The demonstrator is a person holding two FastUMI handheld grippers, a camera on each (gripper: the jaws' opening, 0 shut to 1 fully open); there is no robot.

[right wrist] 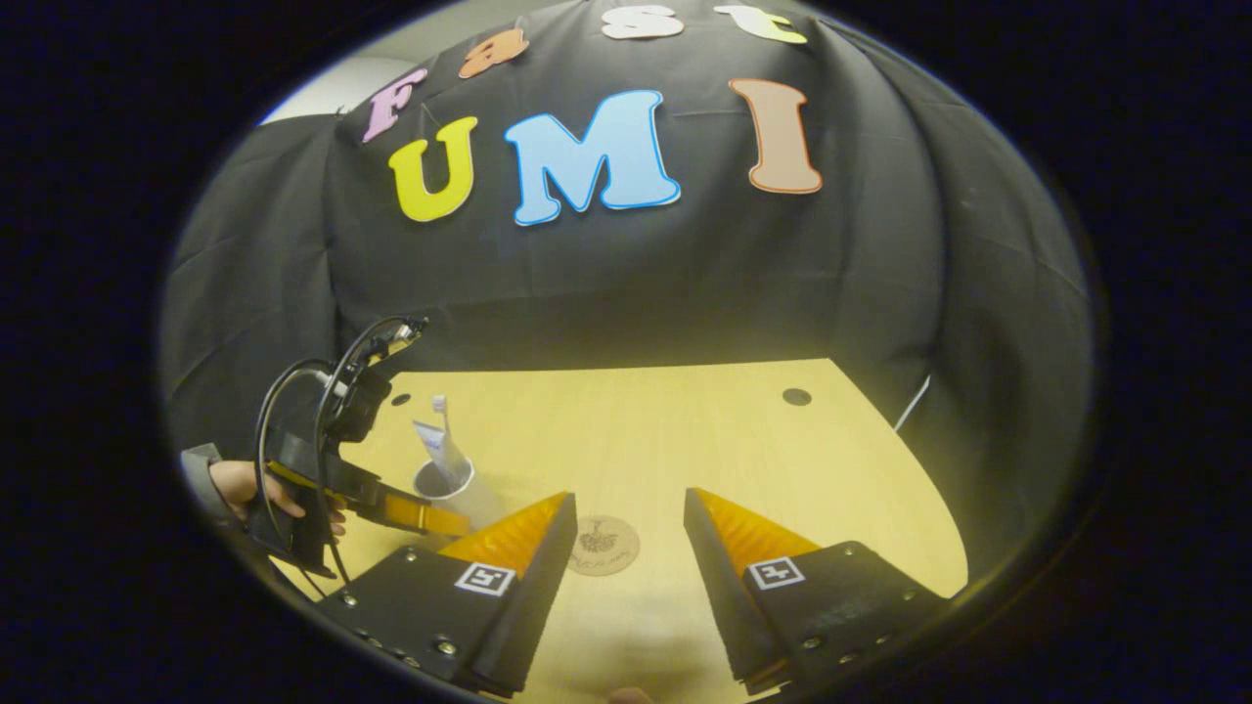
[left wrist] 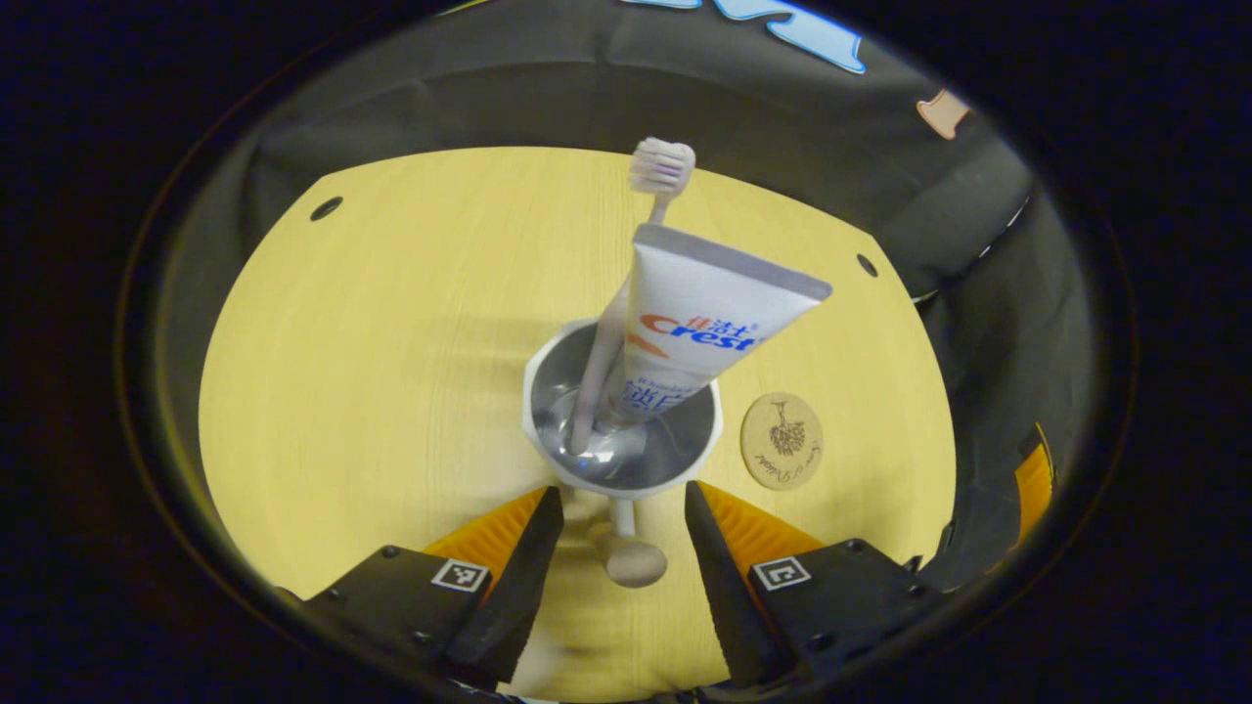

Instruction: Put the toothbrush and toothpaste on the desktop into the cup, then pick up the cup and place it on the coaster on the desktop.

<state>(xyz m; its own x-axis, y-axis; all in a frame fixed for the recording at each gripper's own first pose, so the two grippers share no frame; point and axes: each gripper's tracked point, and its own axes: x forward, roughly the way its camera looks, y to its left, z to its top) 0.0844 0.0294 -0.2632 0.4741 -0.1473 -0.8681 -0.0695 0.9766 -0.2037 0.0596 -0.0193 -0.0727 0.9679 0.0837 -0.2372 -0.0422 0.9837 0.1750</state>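
Wooden desktop, white steel-lined cup

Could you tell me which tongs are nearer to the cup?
Left. The left tongs sit open right at the cup, just short of it. The right tongs hang open farther off, near the coaster.

Left gripper spread wide; the cup sits just ahead of the gap, w/ the cup's handle lying between the fingers. Toothbrush & toothpaste tube lean up out of the cup, blocking any straight-down approach over the rim. Coaster lies flat just beside the cup, top bare, open bench all round it. Right gripper spread wide, bare bench ahead; coaster shows between its fingers. In right gripper view, left gripper & hand crowd the cup's near-left side. Booth cloth walls the bench's far edge & sides.
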